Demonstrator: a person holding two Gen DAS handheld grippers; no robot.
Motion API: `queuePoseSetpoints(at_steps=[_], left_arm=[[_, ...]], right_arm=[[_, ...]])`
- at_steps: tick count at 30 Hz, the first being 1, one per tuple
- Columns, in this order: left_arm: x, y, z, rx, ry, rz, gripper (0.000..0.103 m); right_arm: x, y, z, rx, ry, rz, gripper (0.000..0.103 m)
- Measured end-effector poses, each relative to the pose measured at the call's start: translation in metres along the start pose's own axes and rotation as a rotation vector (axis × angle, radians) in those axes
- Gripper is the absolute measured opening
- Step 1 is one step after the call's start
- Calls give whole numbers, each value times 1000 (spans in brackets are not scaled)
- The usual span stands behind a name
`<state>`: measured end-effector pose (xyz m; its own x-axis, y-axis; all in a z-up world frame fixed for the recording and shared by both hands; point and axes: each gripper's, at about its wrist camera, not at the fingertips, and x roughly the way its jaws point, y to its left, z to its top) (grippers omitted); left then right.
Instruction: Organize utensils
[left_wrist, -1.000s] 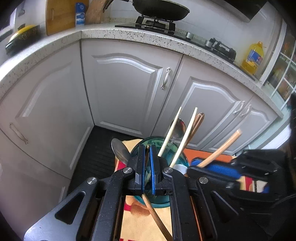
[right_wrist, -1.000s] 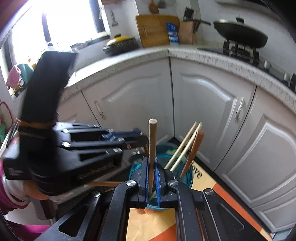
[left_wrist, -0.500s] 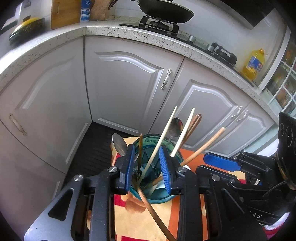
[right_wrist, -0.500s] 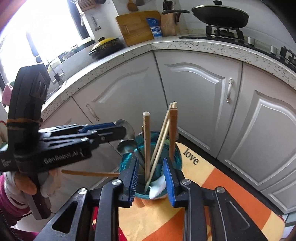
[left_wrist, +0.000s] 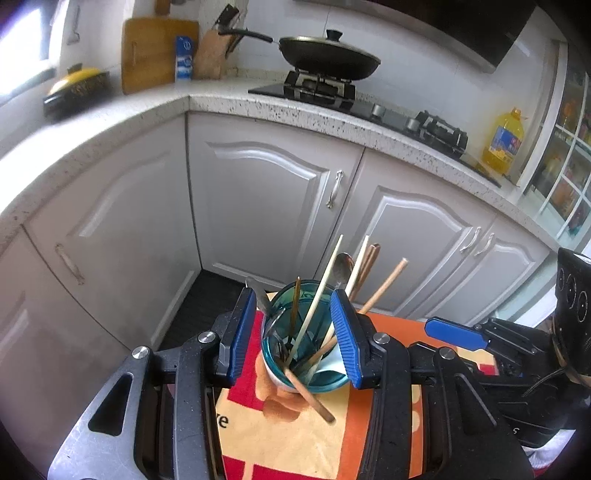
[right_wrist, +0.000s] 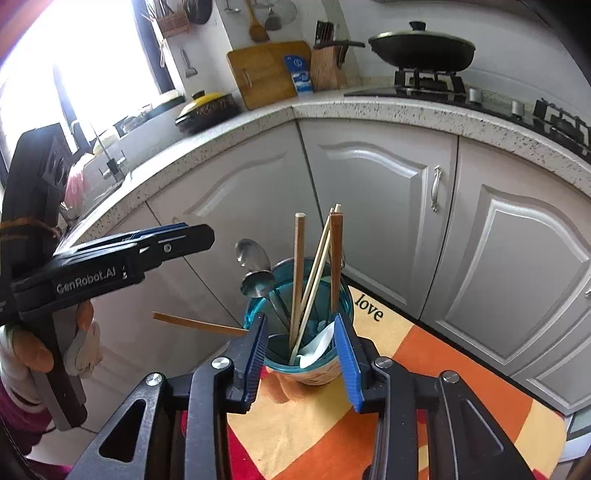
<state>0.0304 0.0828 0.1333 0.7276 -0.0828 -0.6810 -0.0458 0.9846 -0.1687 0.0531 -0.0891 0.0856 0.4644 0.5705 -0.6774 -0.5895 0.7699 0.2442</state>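
Observation:
A blue-green glass cup (left_wrist: 280, 363) (right_wrist: 345, 302) stands on an orange, yellow and red cloth (left_wrist: 280, 439) (right_wrist: 424, 354). It holds several wooden chopsticks (left_wrist: 384, 286) (right_wrist: 298, 258) and metal spoons (right_wrist: 255, 282) standing on end. My left gripper (left_wrist: 293, 334) is open and empty, its blue pads either side of the cup from above. My right gripper (right_wrist: 301, 352) is open and empty, also straddling the cup. Each gripper shows in the other's view, the right one (left_wrist: 456, 334) and the left one (right_wrist: 173, 240).
One chopstick (left_wrist: 310, 397) (right_wrist: 195, 323) sticks out low over the cup's near edge. White cabinet doors (left_wrist: 266, 206) and a speckled counter (left_wrist: 280, 109) with a stove and pan (left_wrist: 328, 59) stand behind. An oil bottle (left_wrist: 504, 142) is at the right.
Both grippers have opened, letting go of the chopsticks they held, and have pulled up and back from the cup. The released chopsticks now stand in the cup.

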Motion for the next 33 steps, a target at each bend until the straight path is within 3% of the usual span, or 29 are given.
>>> queuePoseSetpoints(at_steps=[12,20,24,33], left_arm=[[-41,-21,-30,31,-91,42,41],[-56,-32,-40,34,-112,55,41],[-63,-39,-46,58,-132,73,41],[-70,-41,-52,62,-134,82,41]], right_arm=[[-31,21,-13,32,-91,-65,41],[-55,30,-19,31,-142,-115,43],[-62,35,-23,13,-161,-140,53],[-68,39,-28,8,-170,-154,54]])
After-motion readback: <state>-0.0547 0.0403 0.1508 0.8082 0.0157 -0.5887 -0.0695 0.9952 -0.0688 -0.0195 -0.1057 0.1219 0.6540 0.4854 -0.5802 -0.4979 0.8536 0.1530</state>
